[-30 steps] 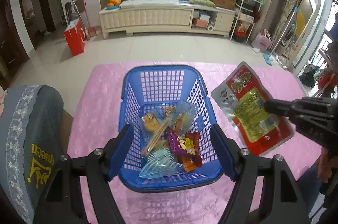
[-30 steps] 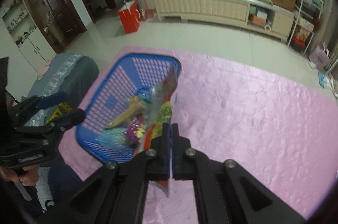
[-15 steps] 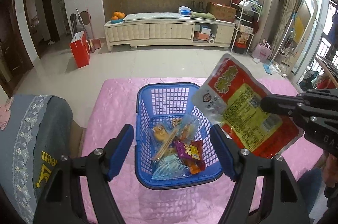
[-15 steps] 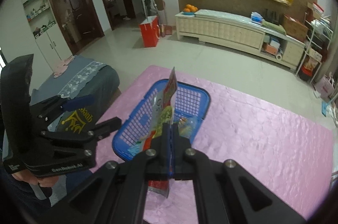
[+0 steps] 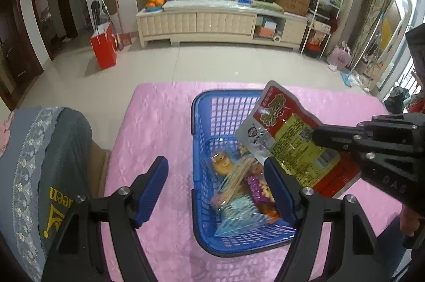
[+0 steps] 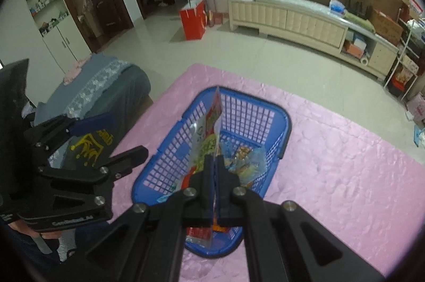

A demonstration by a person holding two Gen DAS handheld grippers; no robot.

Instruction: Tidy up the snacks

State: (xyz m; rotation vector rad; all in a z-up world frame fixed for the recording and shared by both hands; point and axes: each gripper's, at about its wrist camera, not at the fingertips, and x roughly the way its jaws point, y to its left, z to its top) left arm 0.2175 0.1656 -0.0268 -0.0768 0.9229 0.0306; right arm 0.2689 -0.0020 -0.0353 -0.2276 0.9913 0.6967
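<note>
A blue plastic basket (image 5: 225, 106) stands on the pink tablecloth (image 5: 159, 122) and holds several small snack packets (image 5: 239, 181). My right gripper (image 6: 214, 162) is shut on a flat red and yellow snack packet (image 5: 287, 133). It holds the packet tilted above the basket's right side. The right wrist view shows that packet (image 6: 213, 117) edge-on over the basket (image 6: 265, 112). My left gripper (image 5: 216, 183) stands open in the air in front of the basket's near left corner, gripping nothing. It also shows at the left of the right wrist view (image 6: 114, 138).
A chair with a grey lace-trimmed cover (image 5: 39, 162) stands at the table's left edge. Bare pink cloth (image 6: 345, 175) stretches to the right of the basket. On the floor beyond are a red bag (image 5: 103, 48) and a long cream cabinet (image 5: 212, 21).
The right gripper lifted the red packet off the cloth right of the basket and carried it left, over the basket. The left gripper drew back and to the left, away from the basket's sides.
</note>
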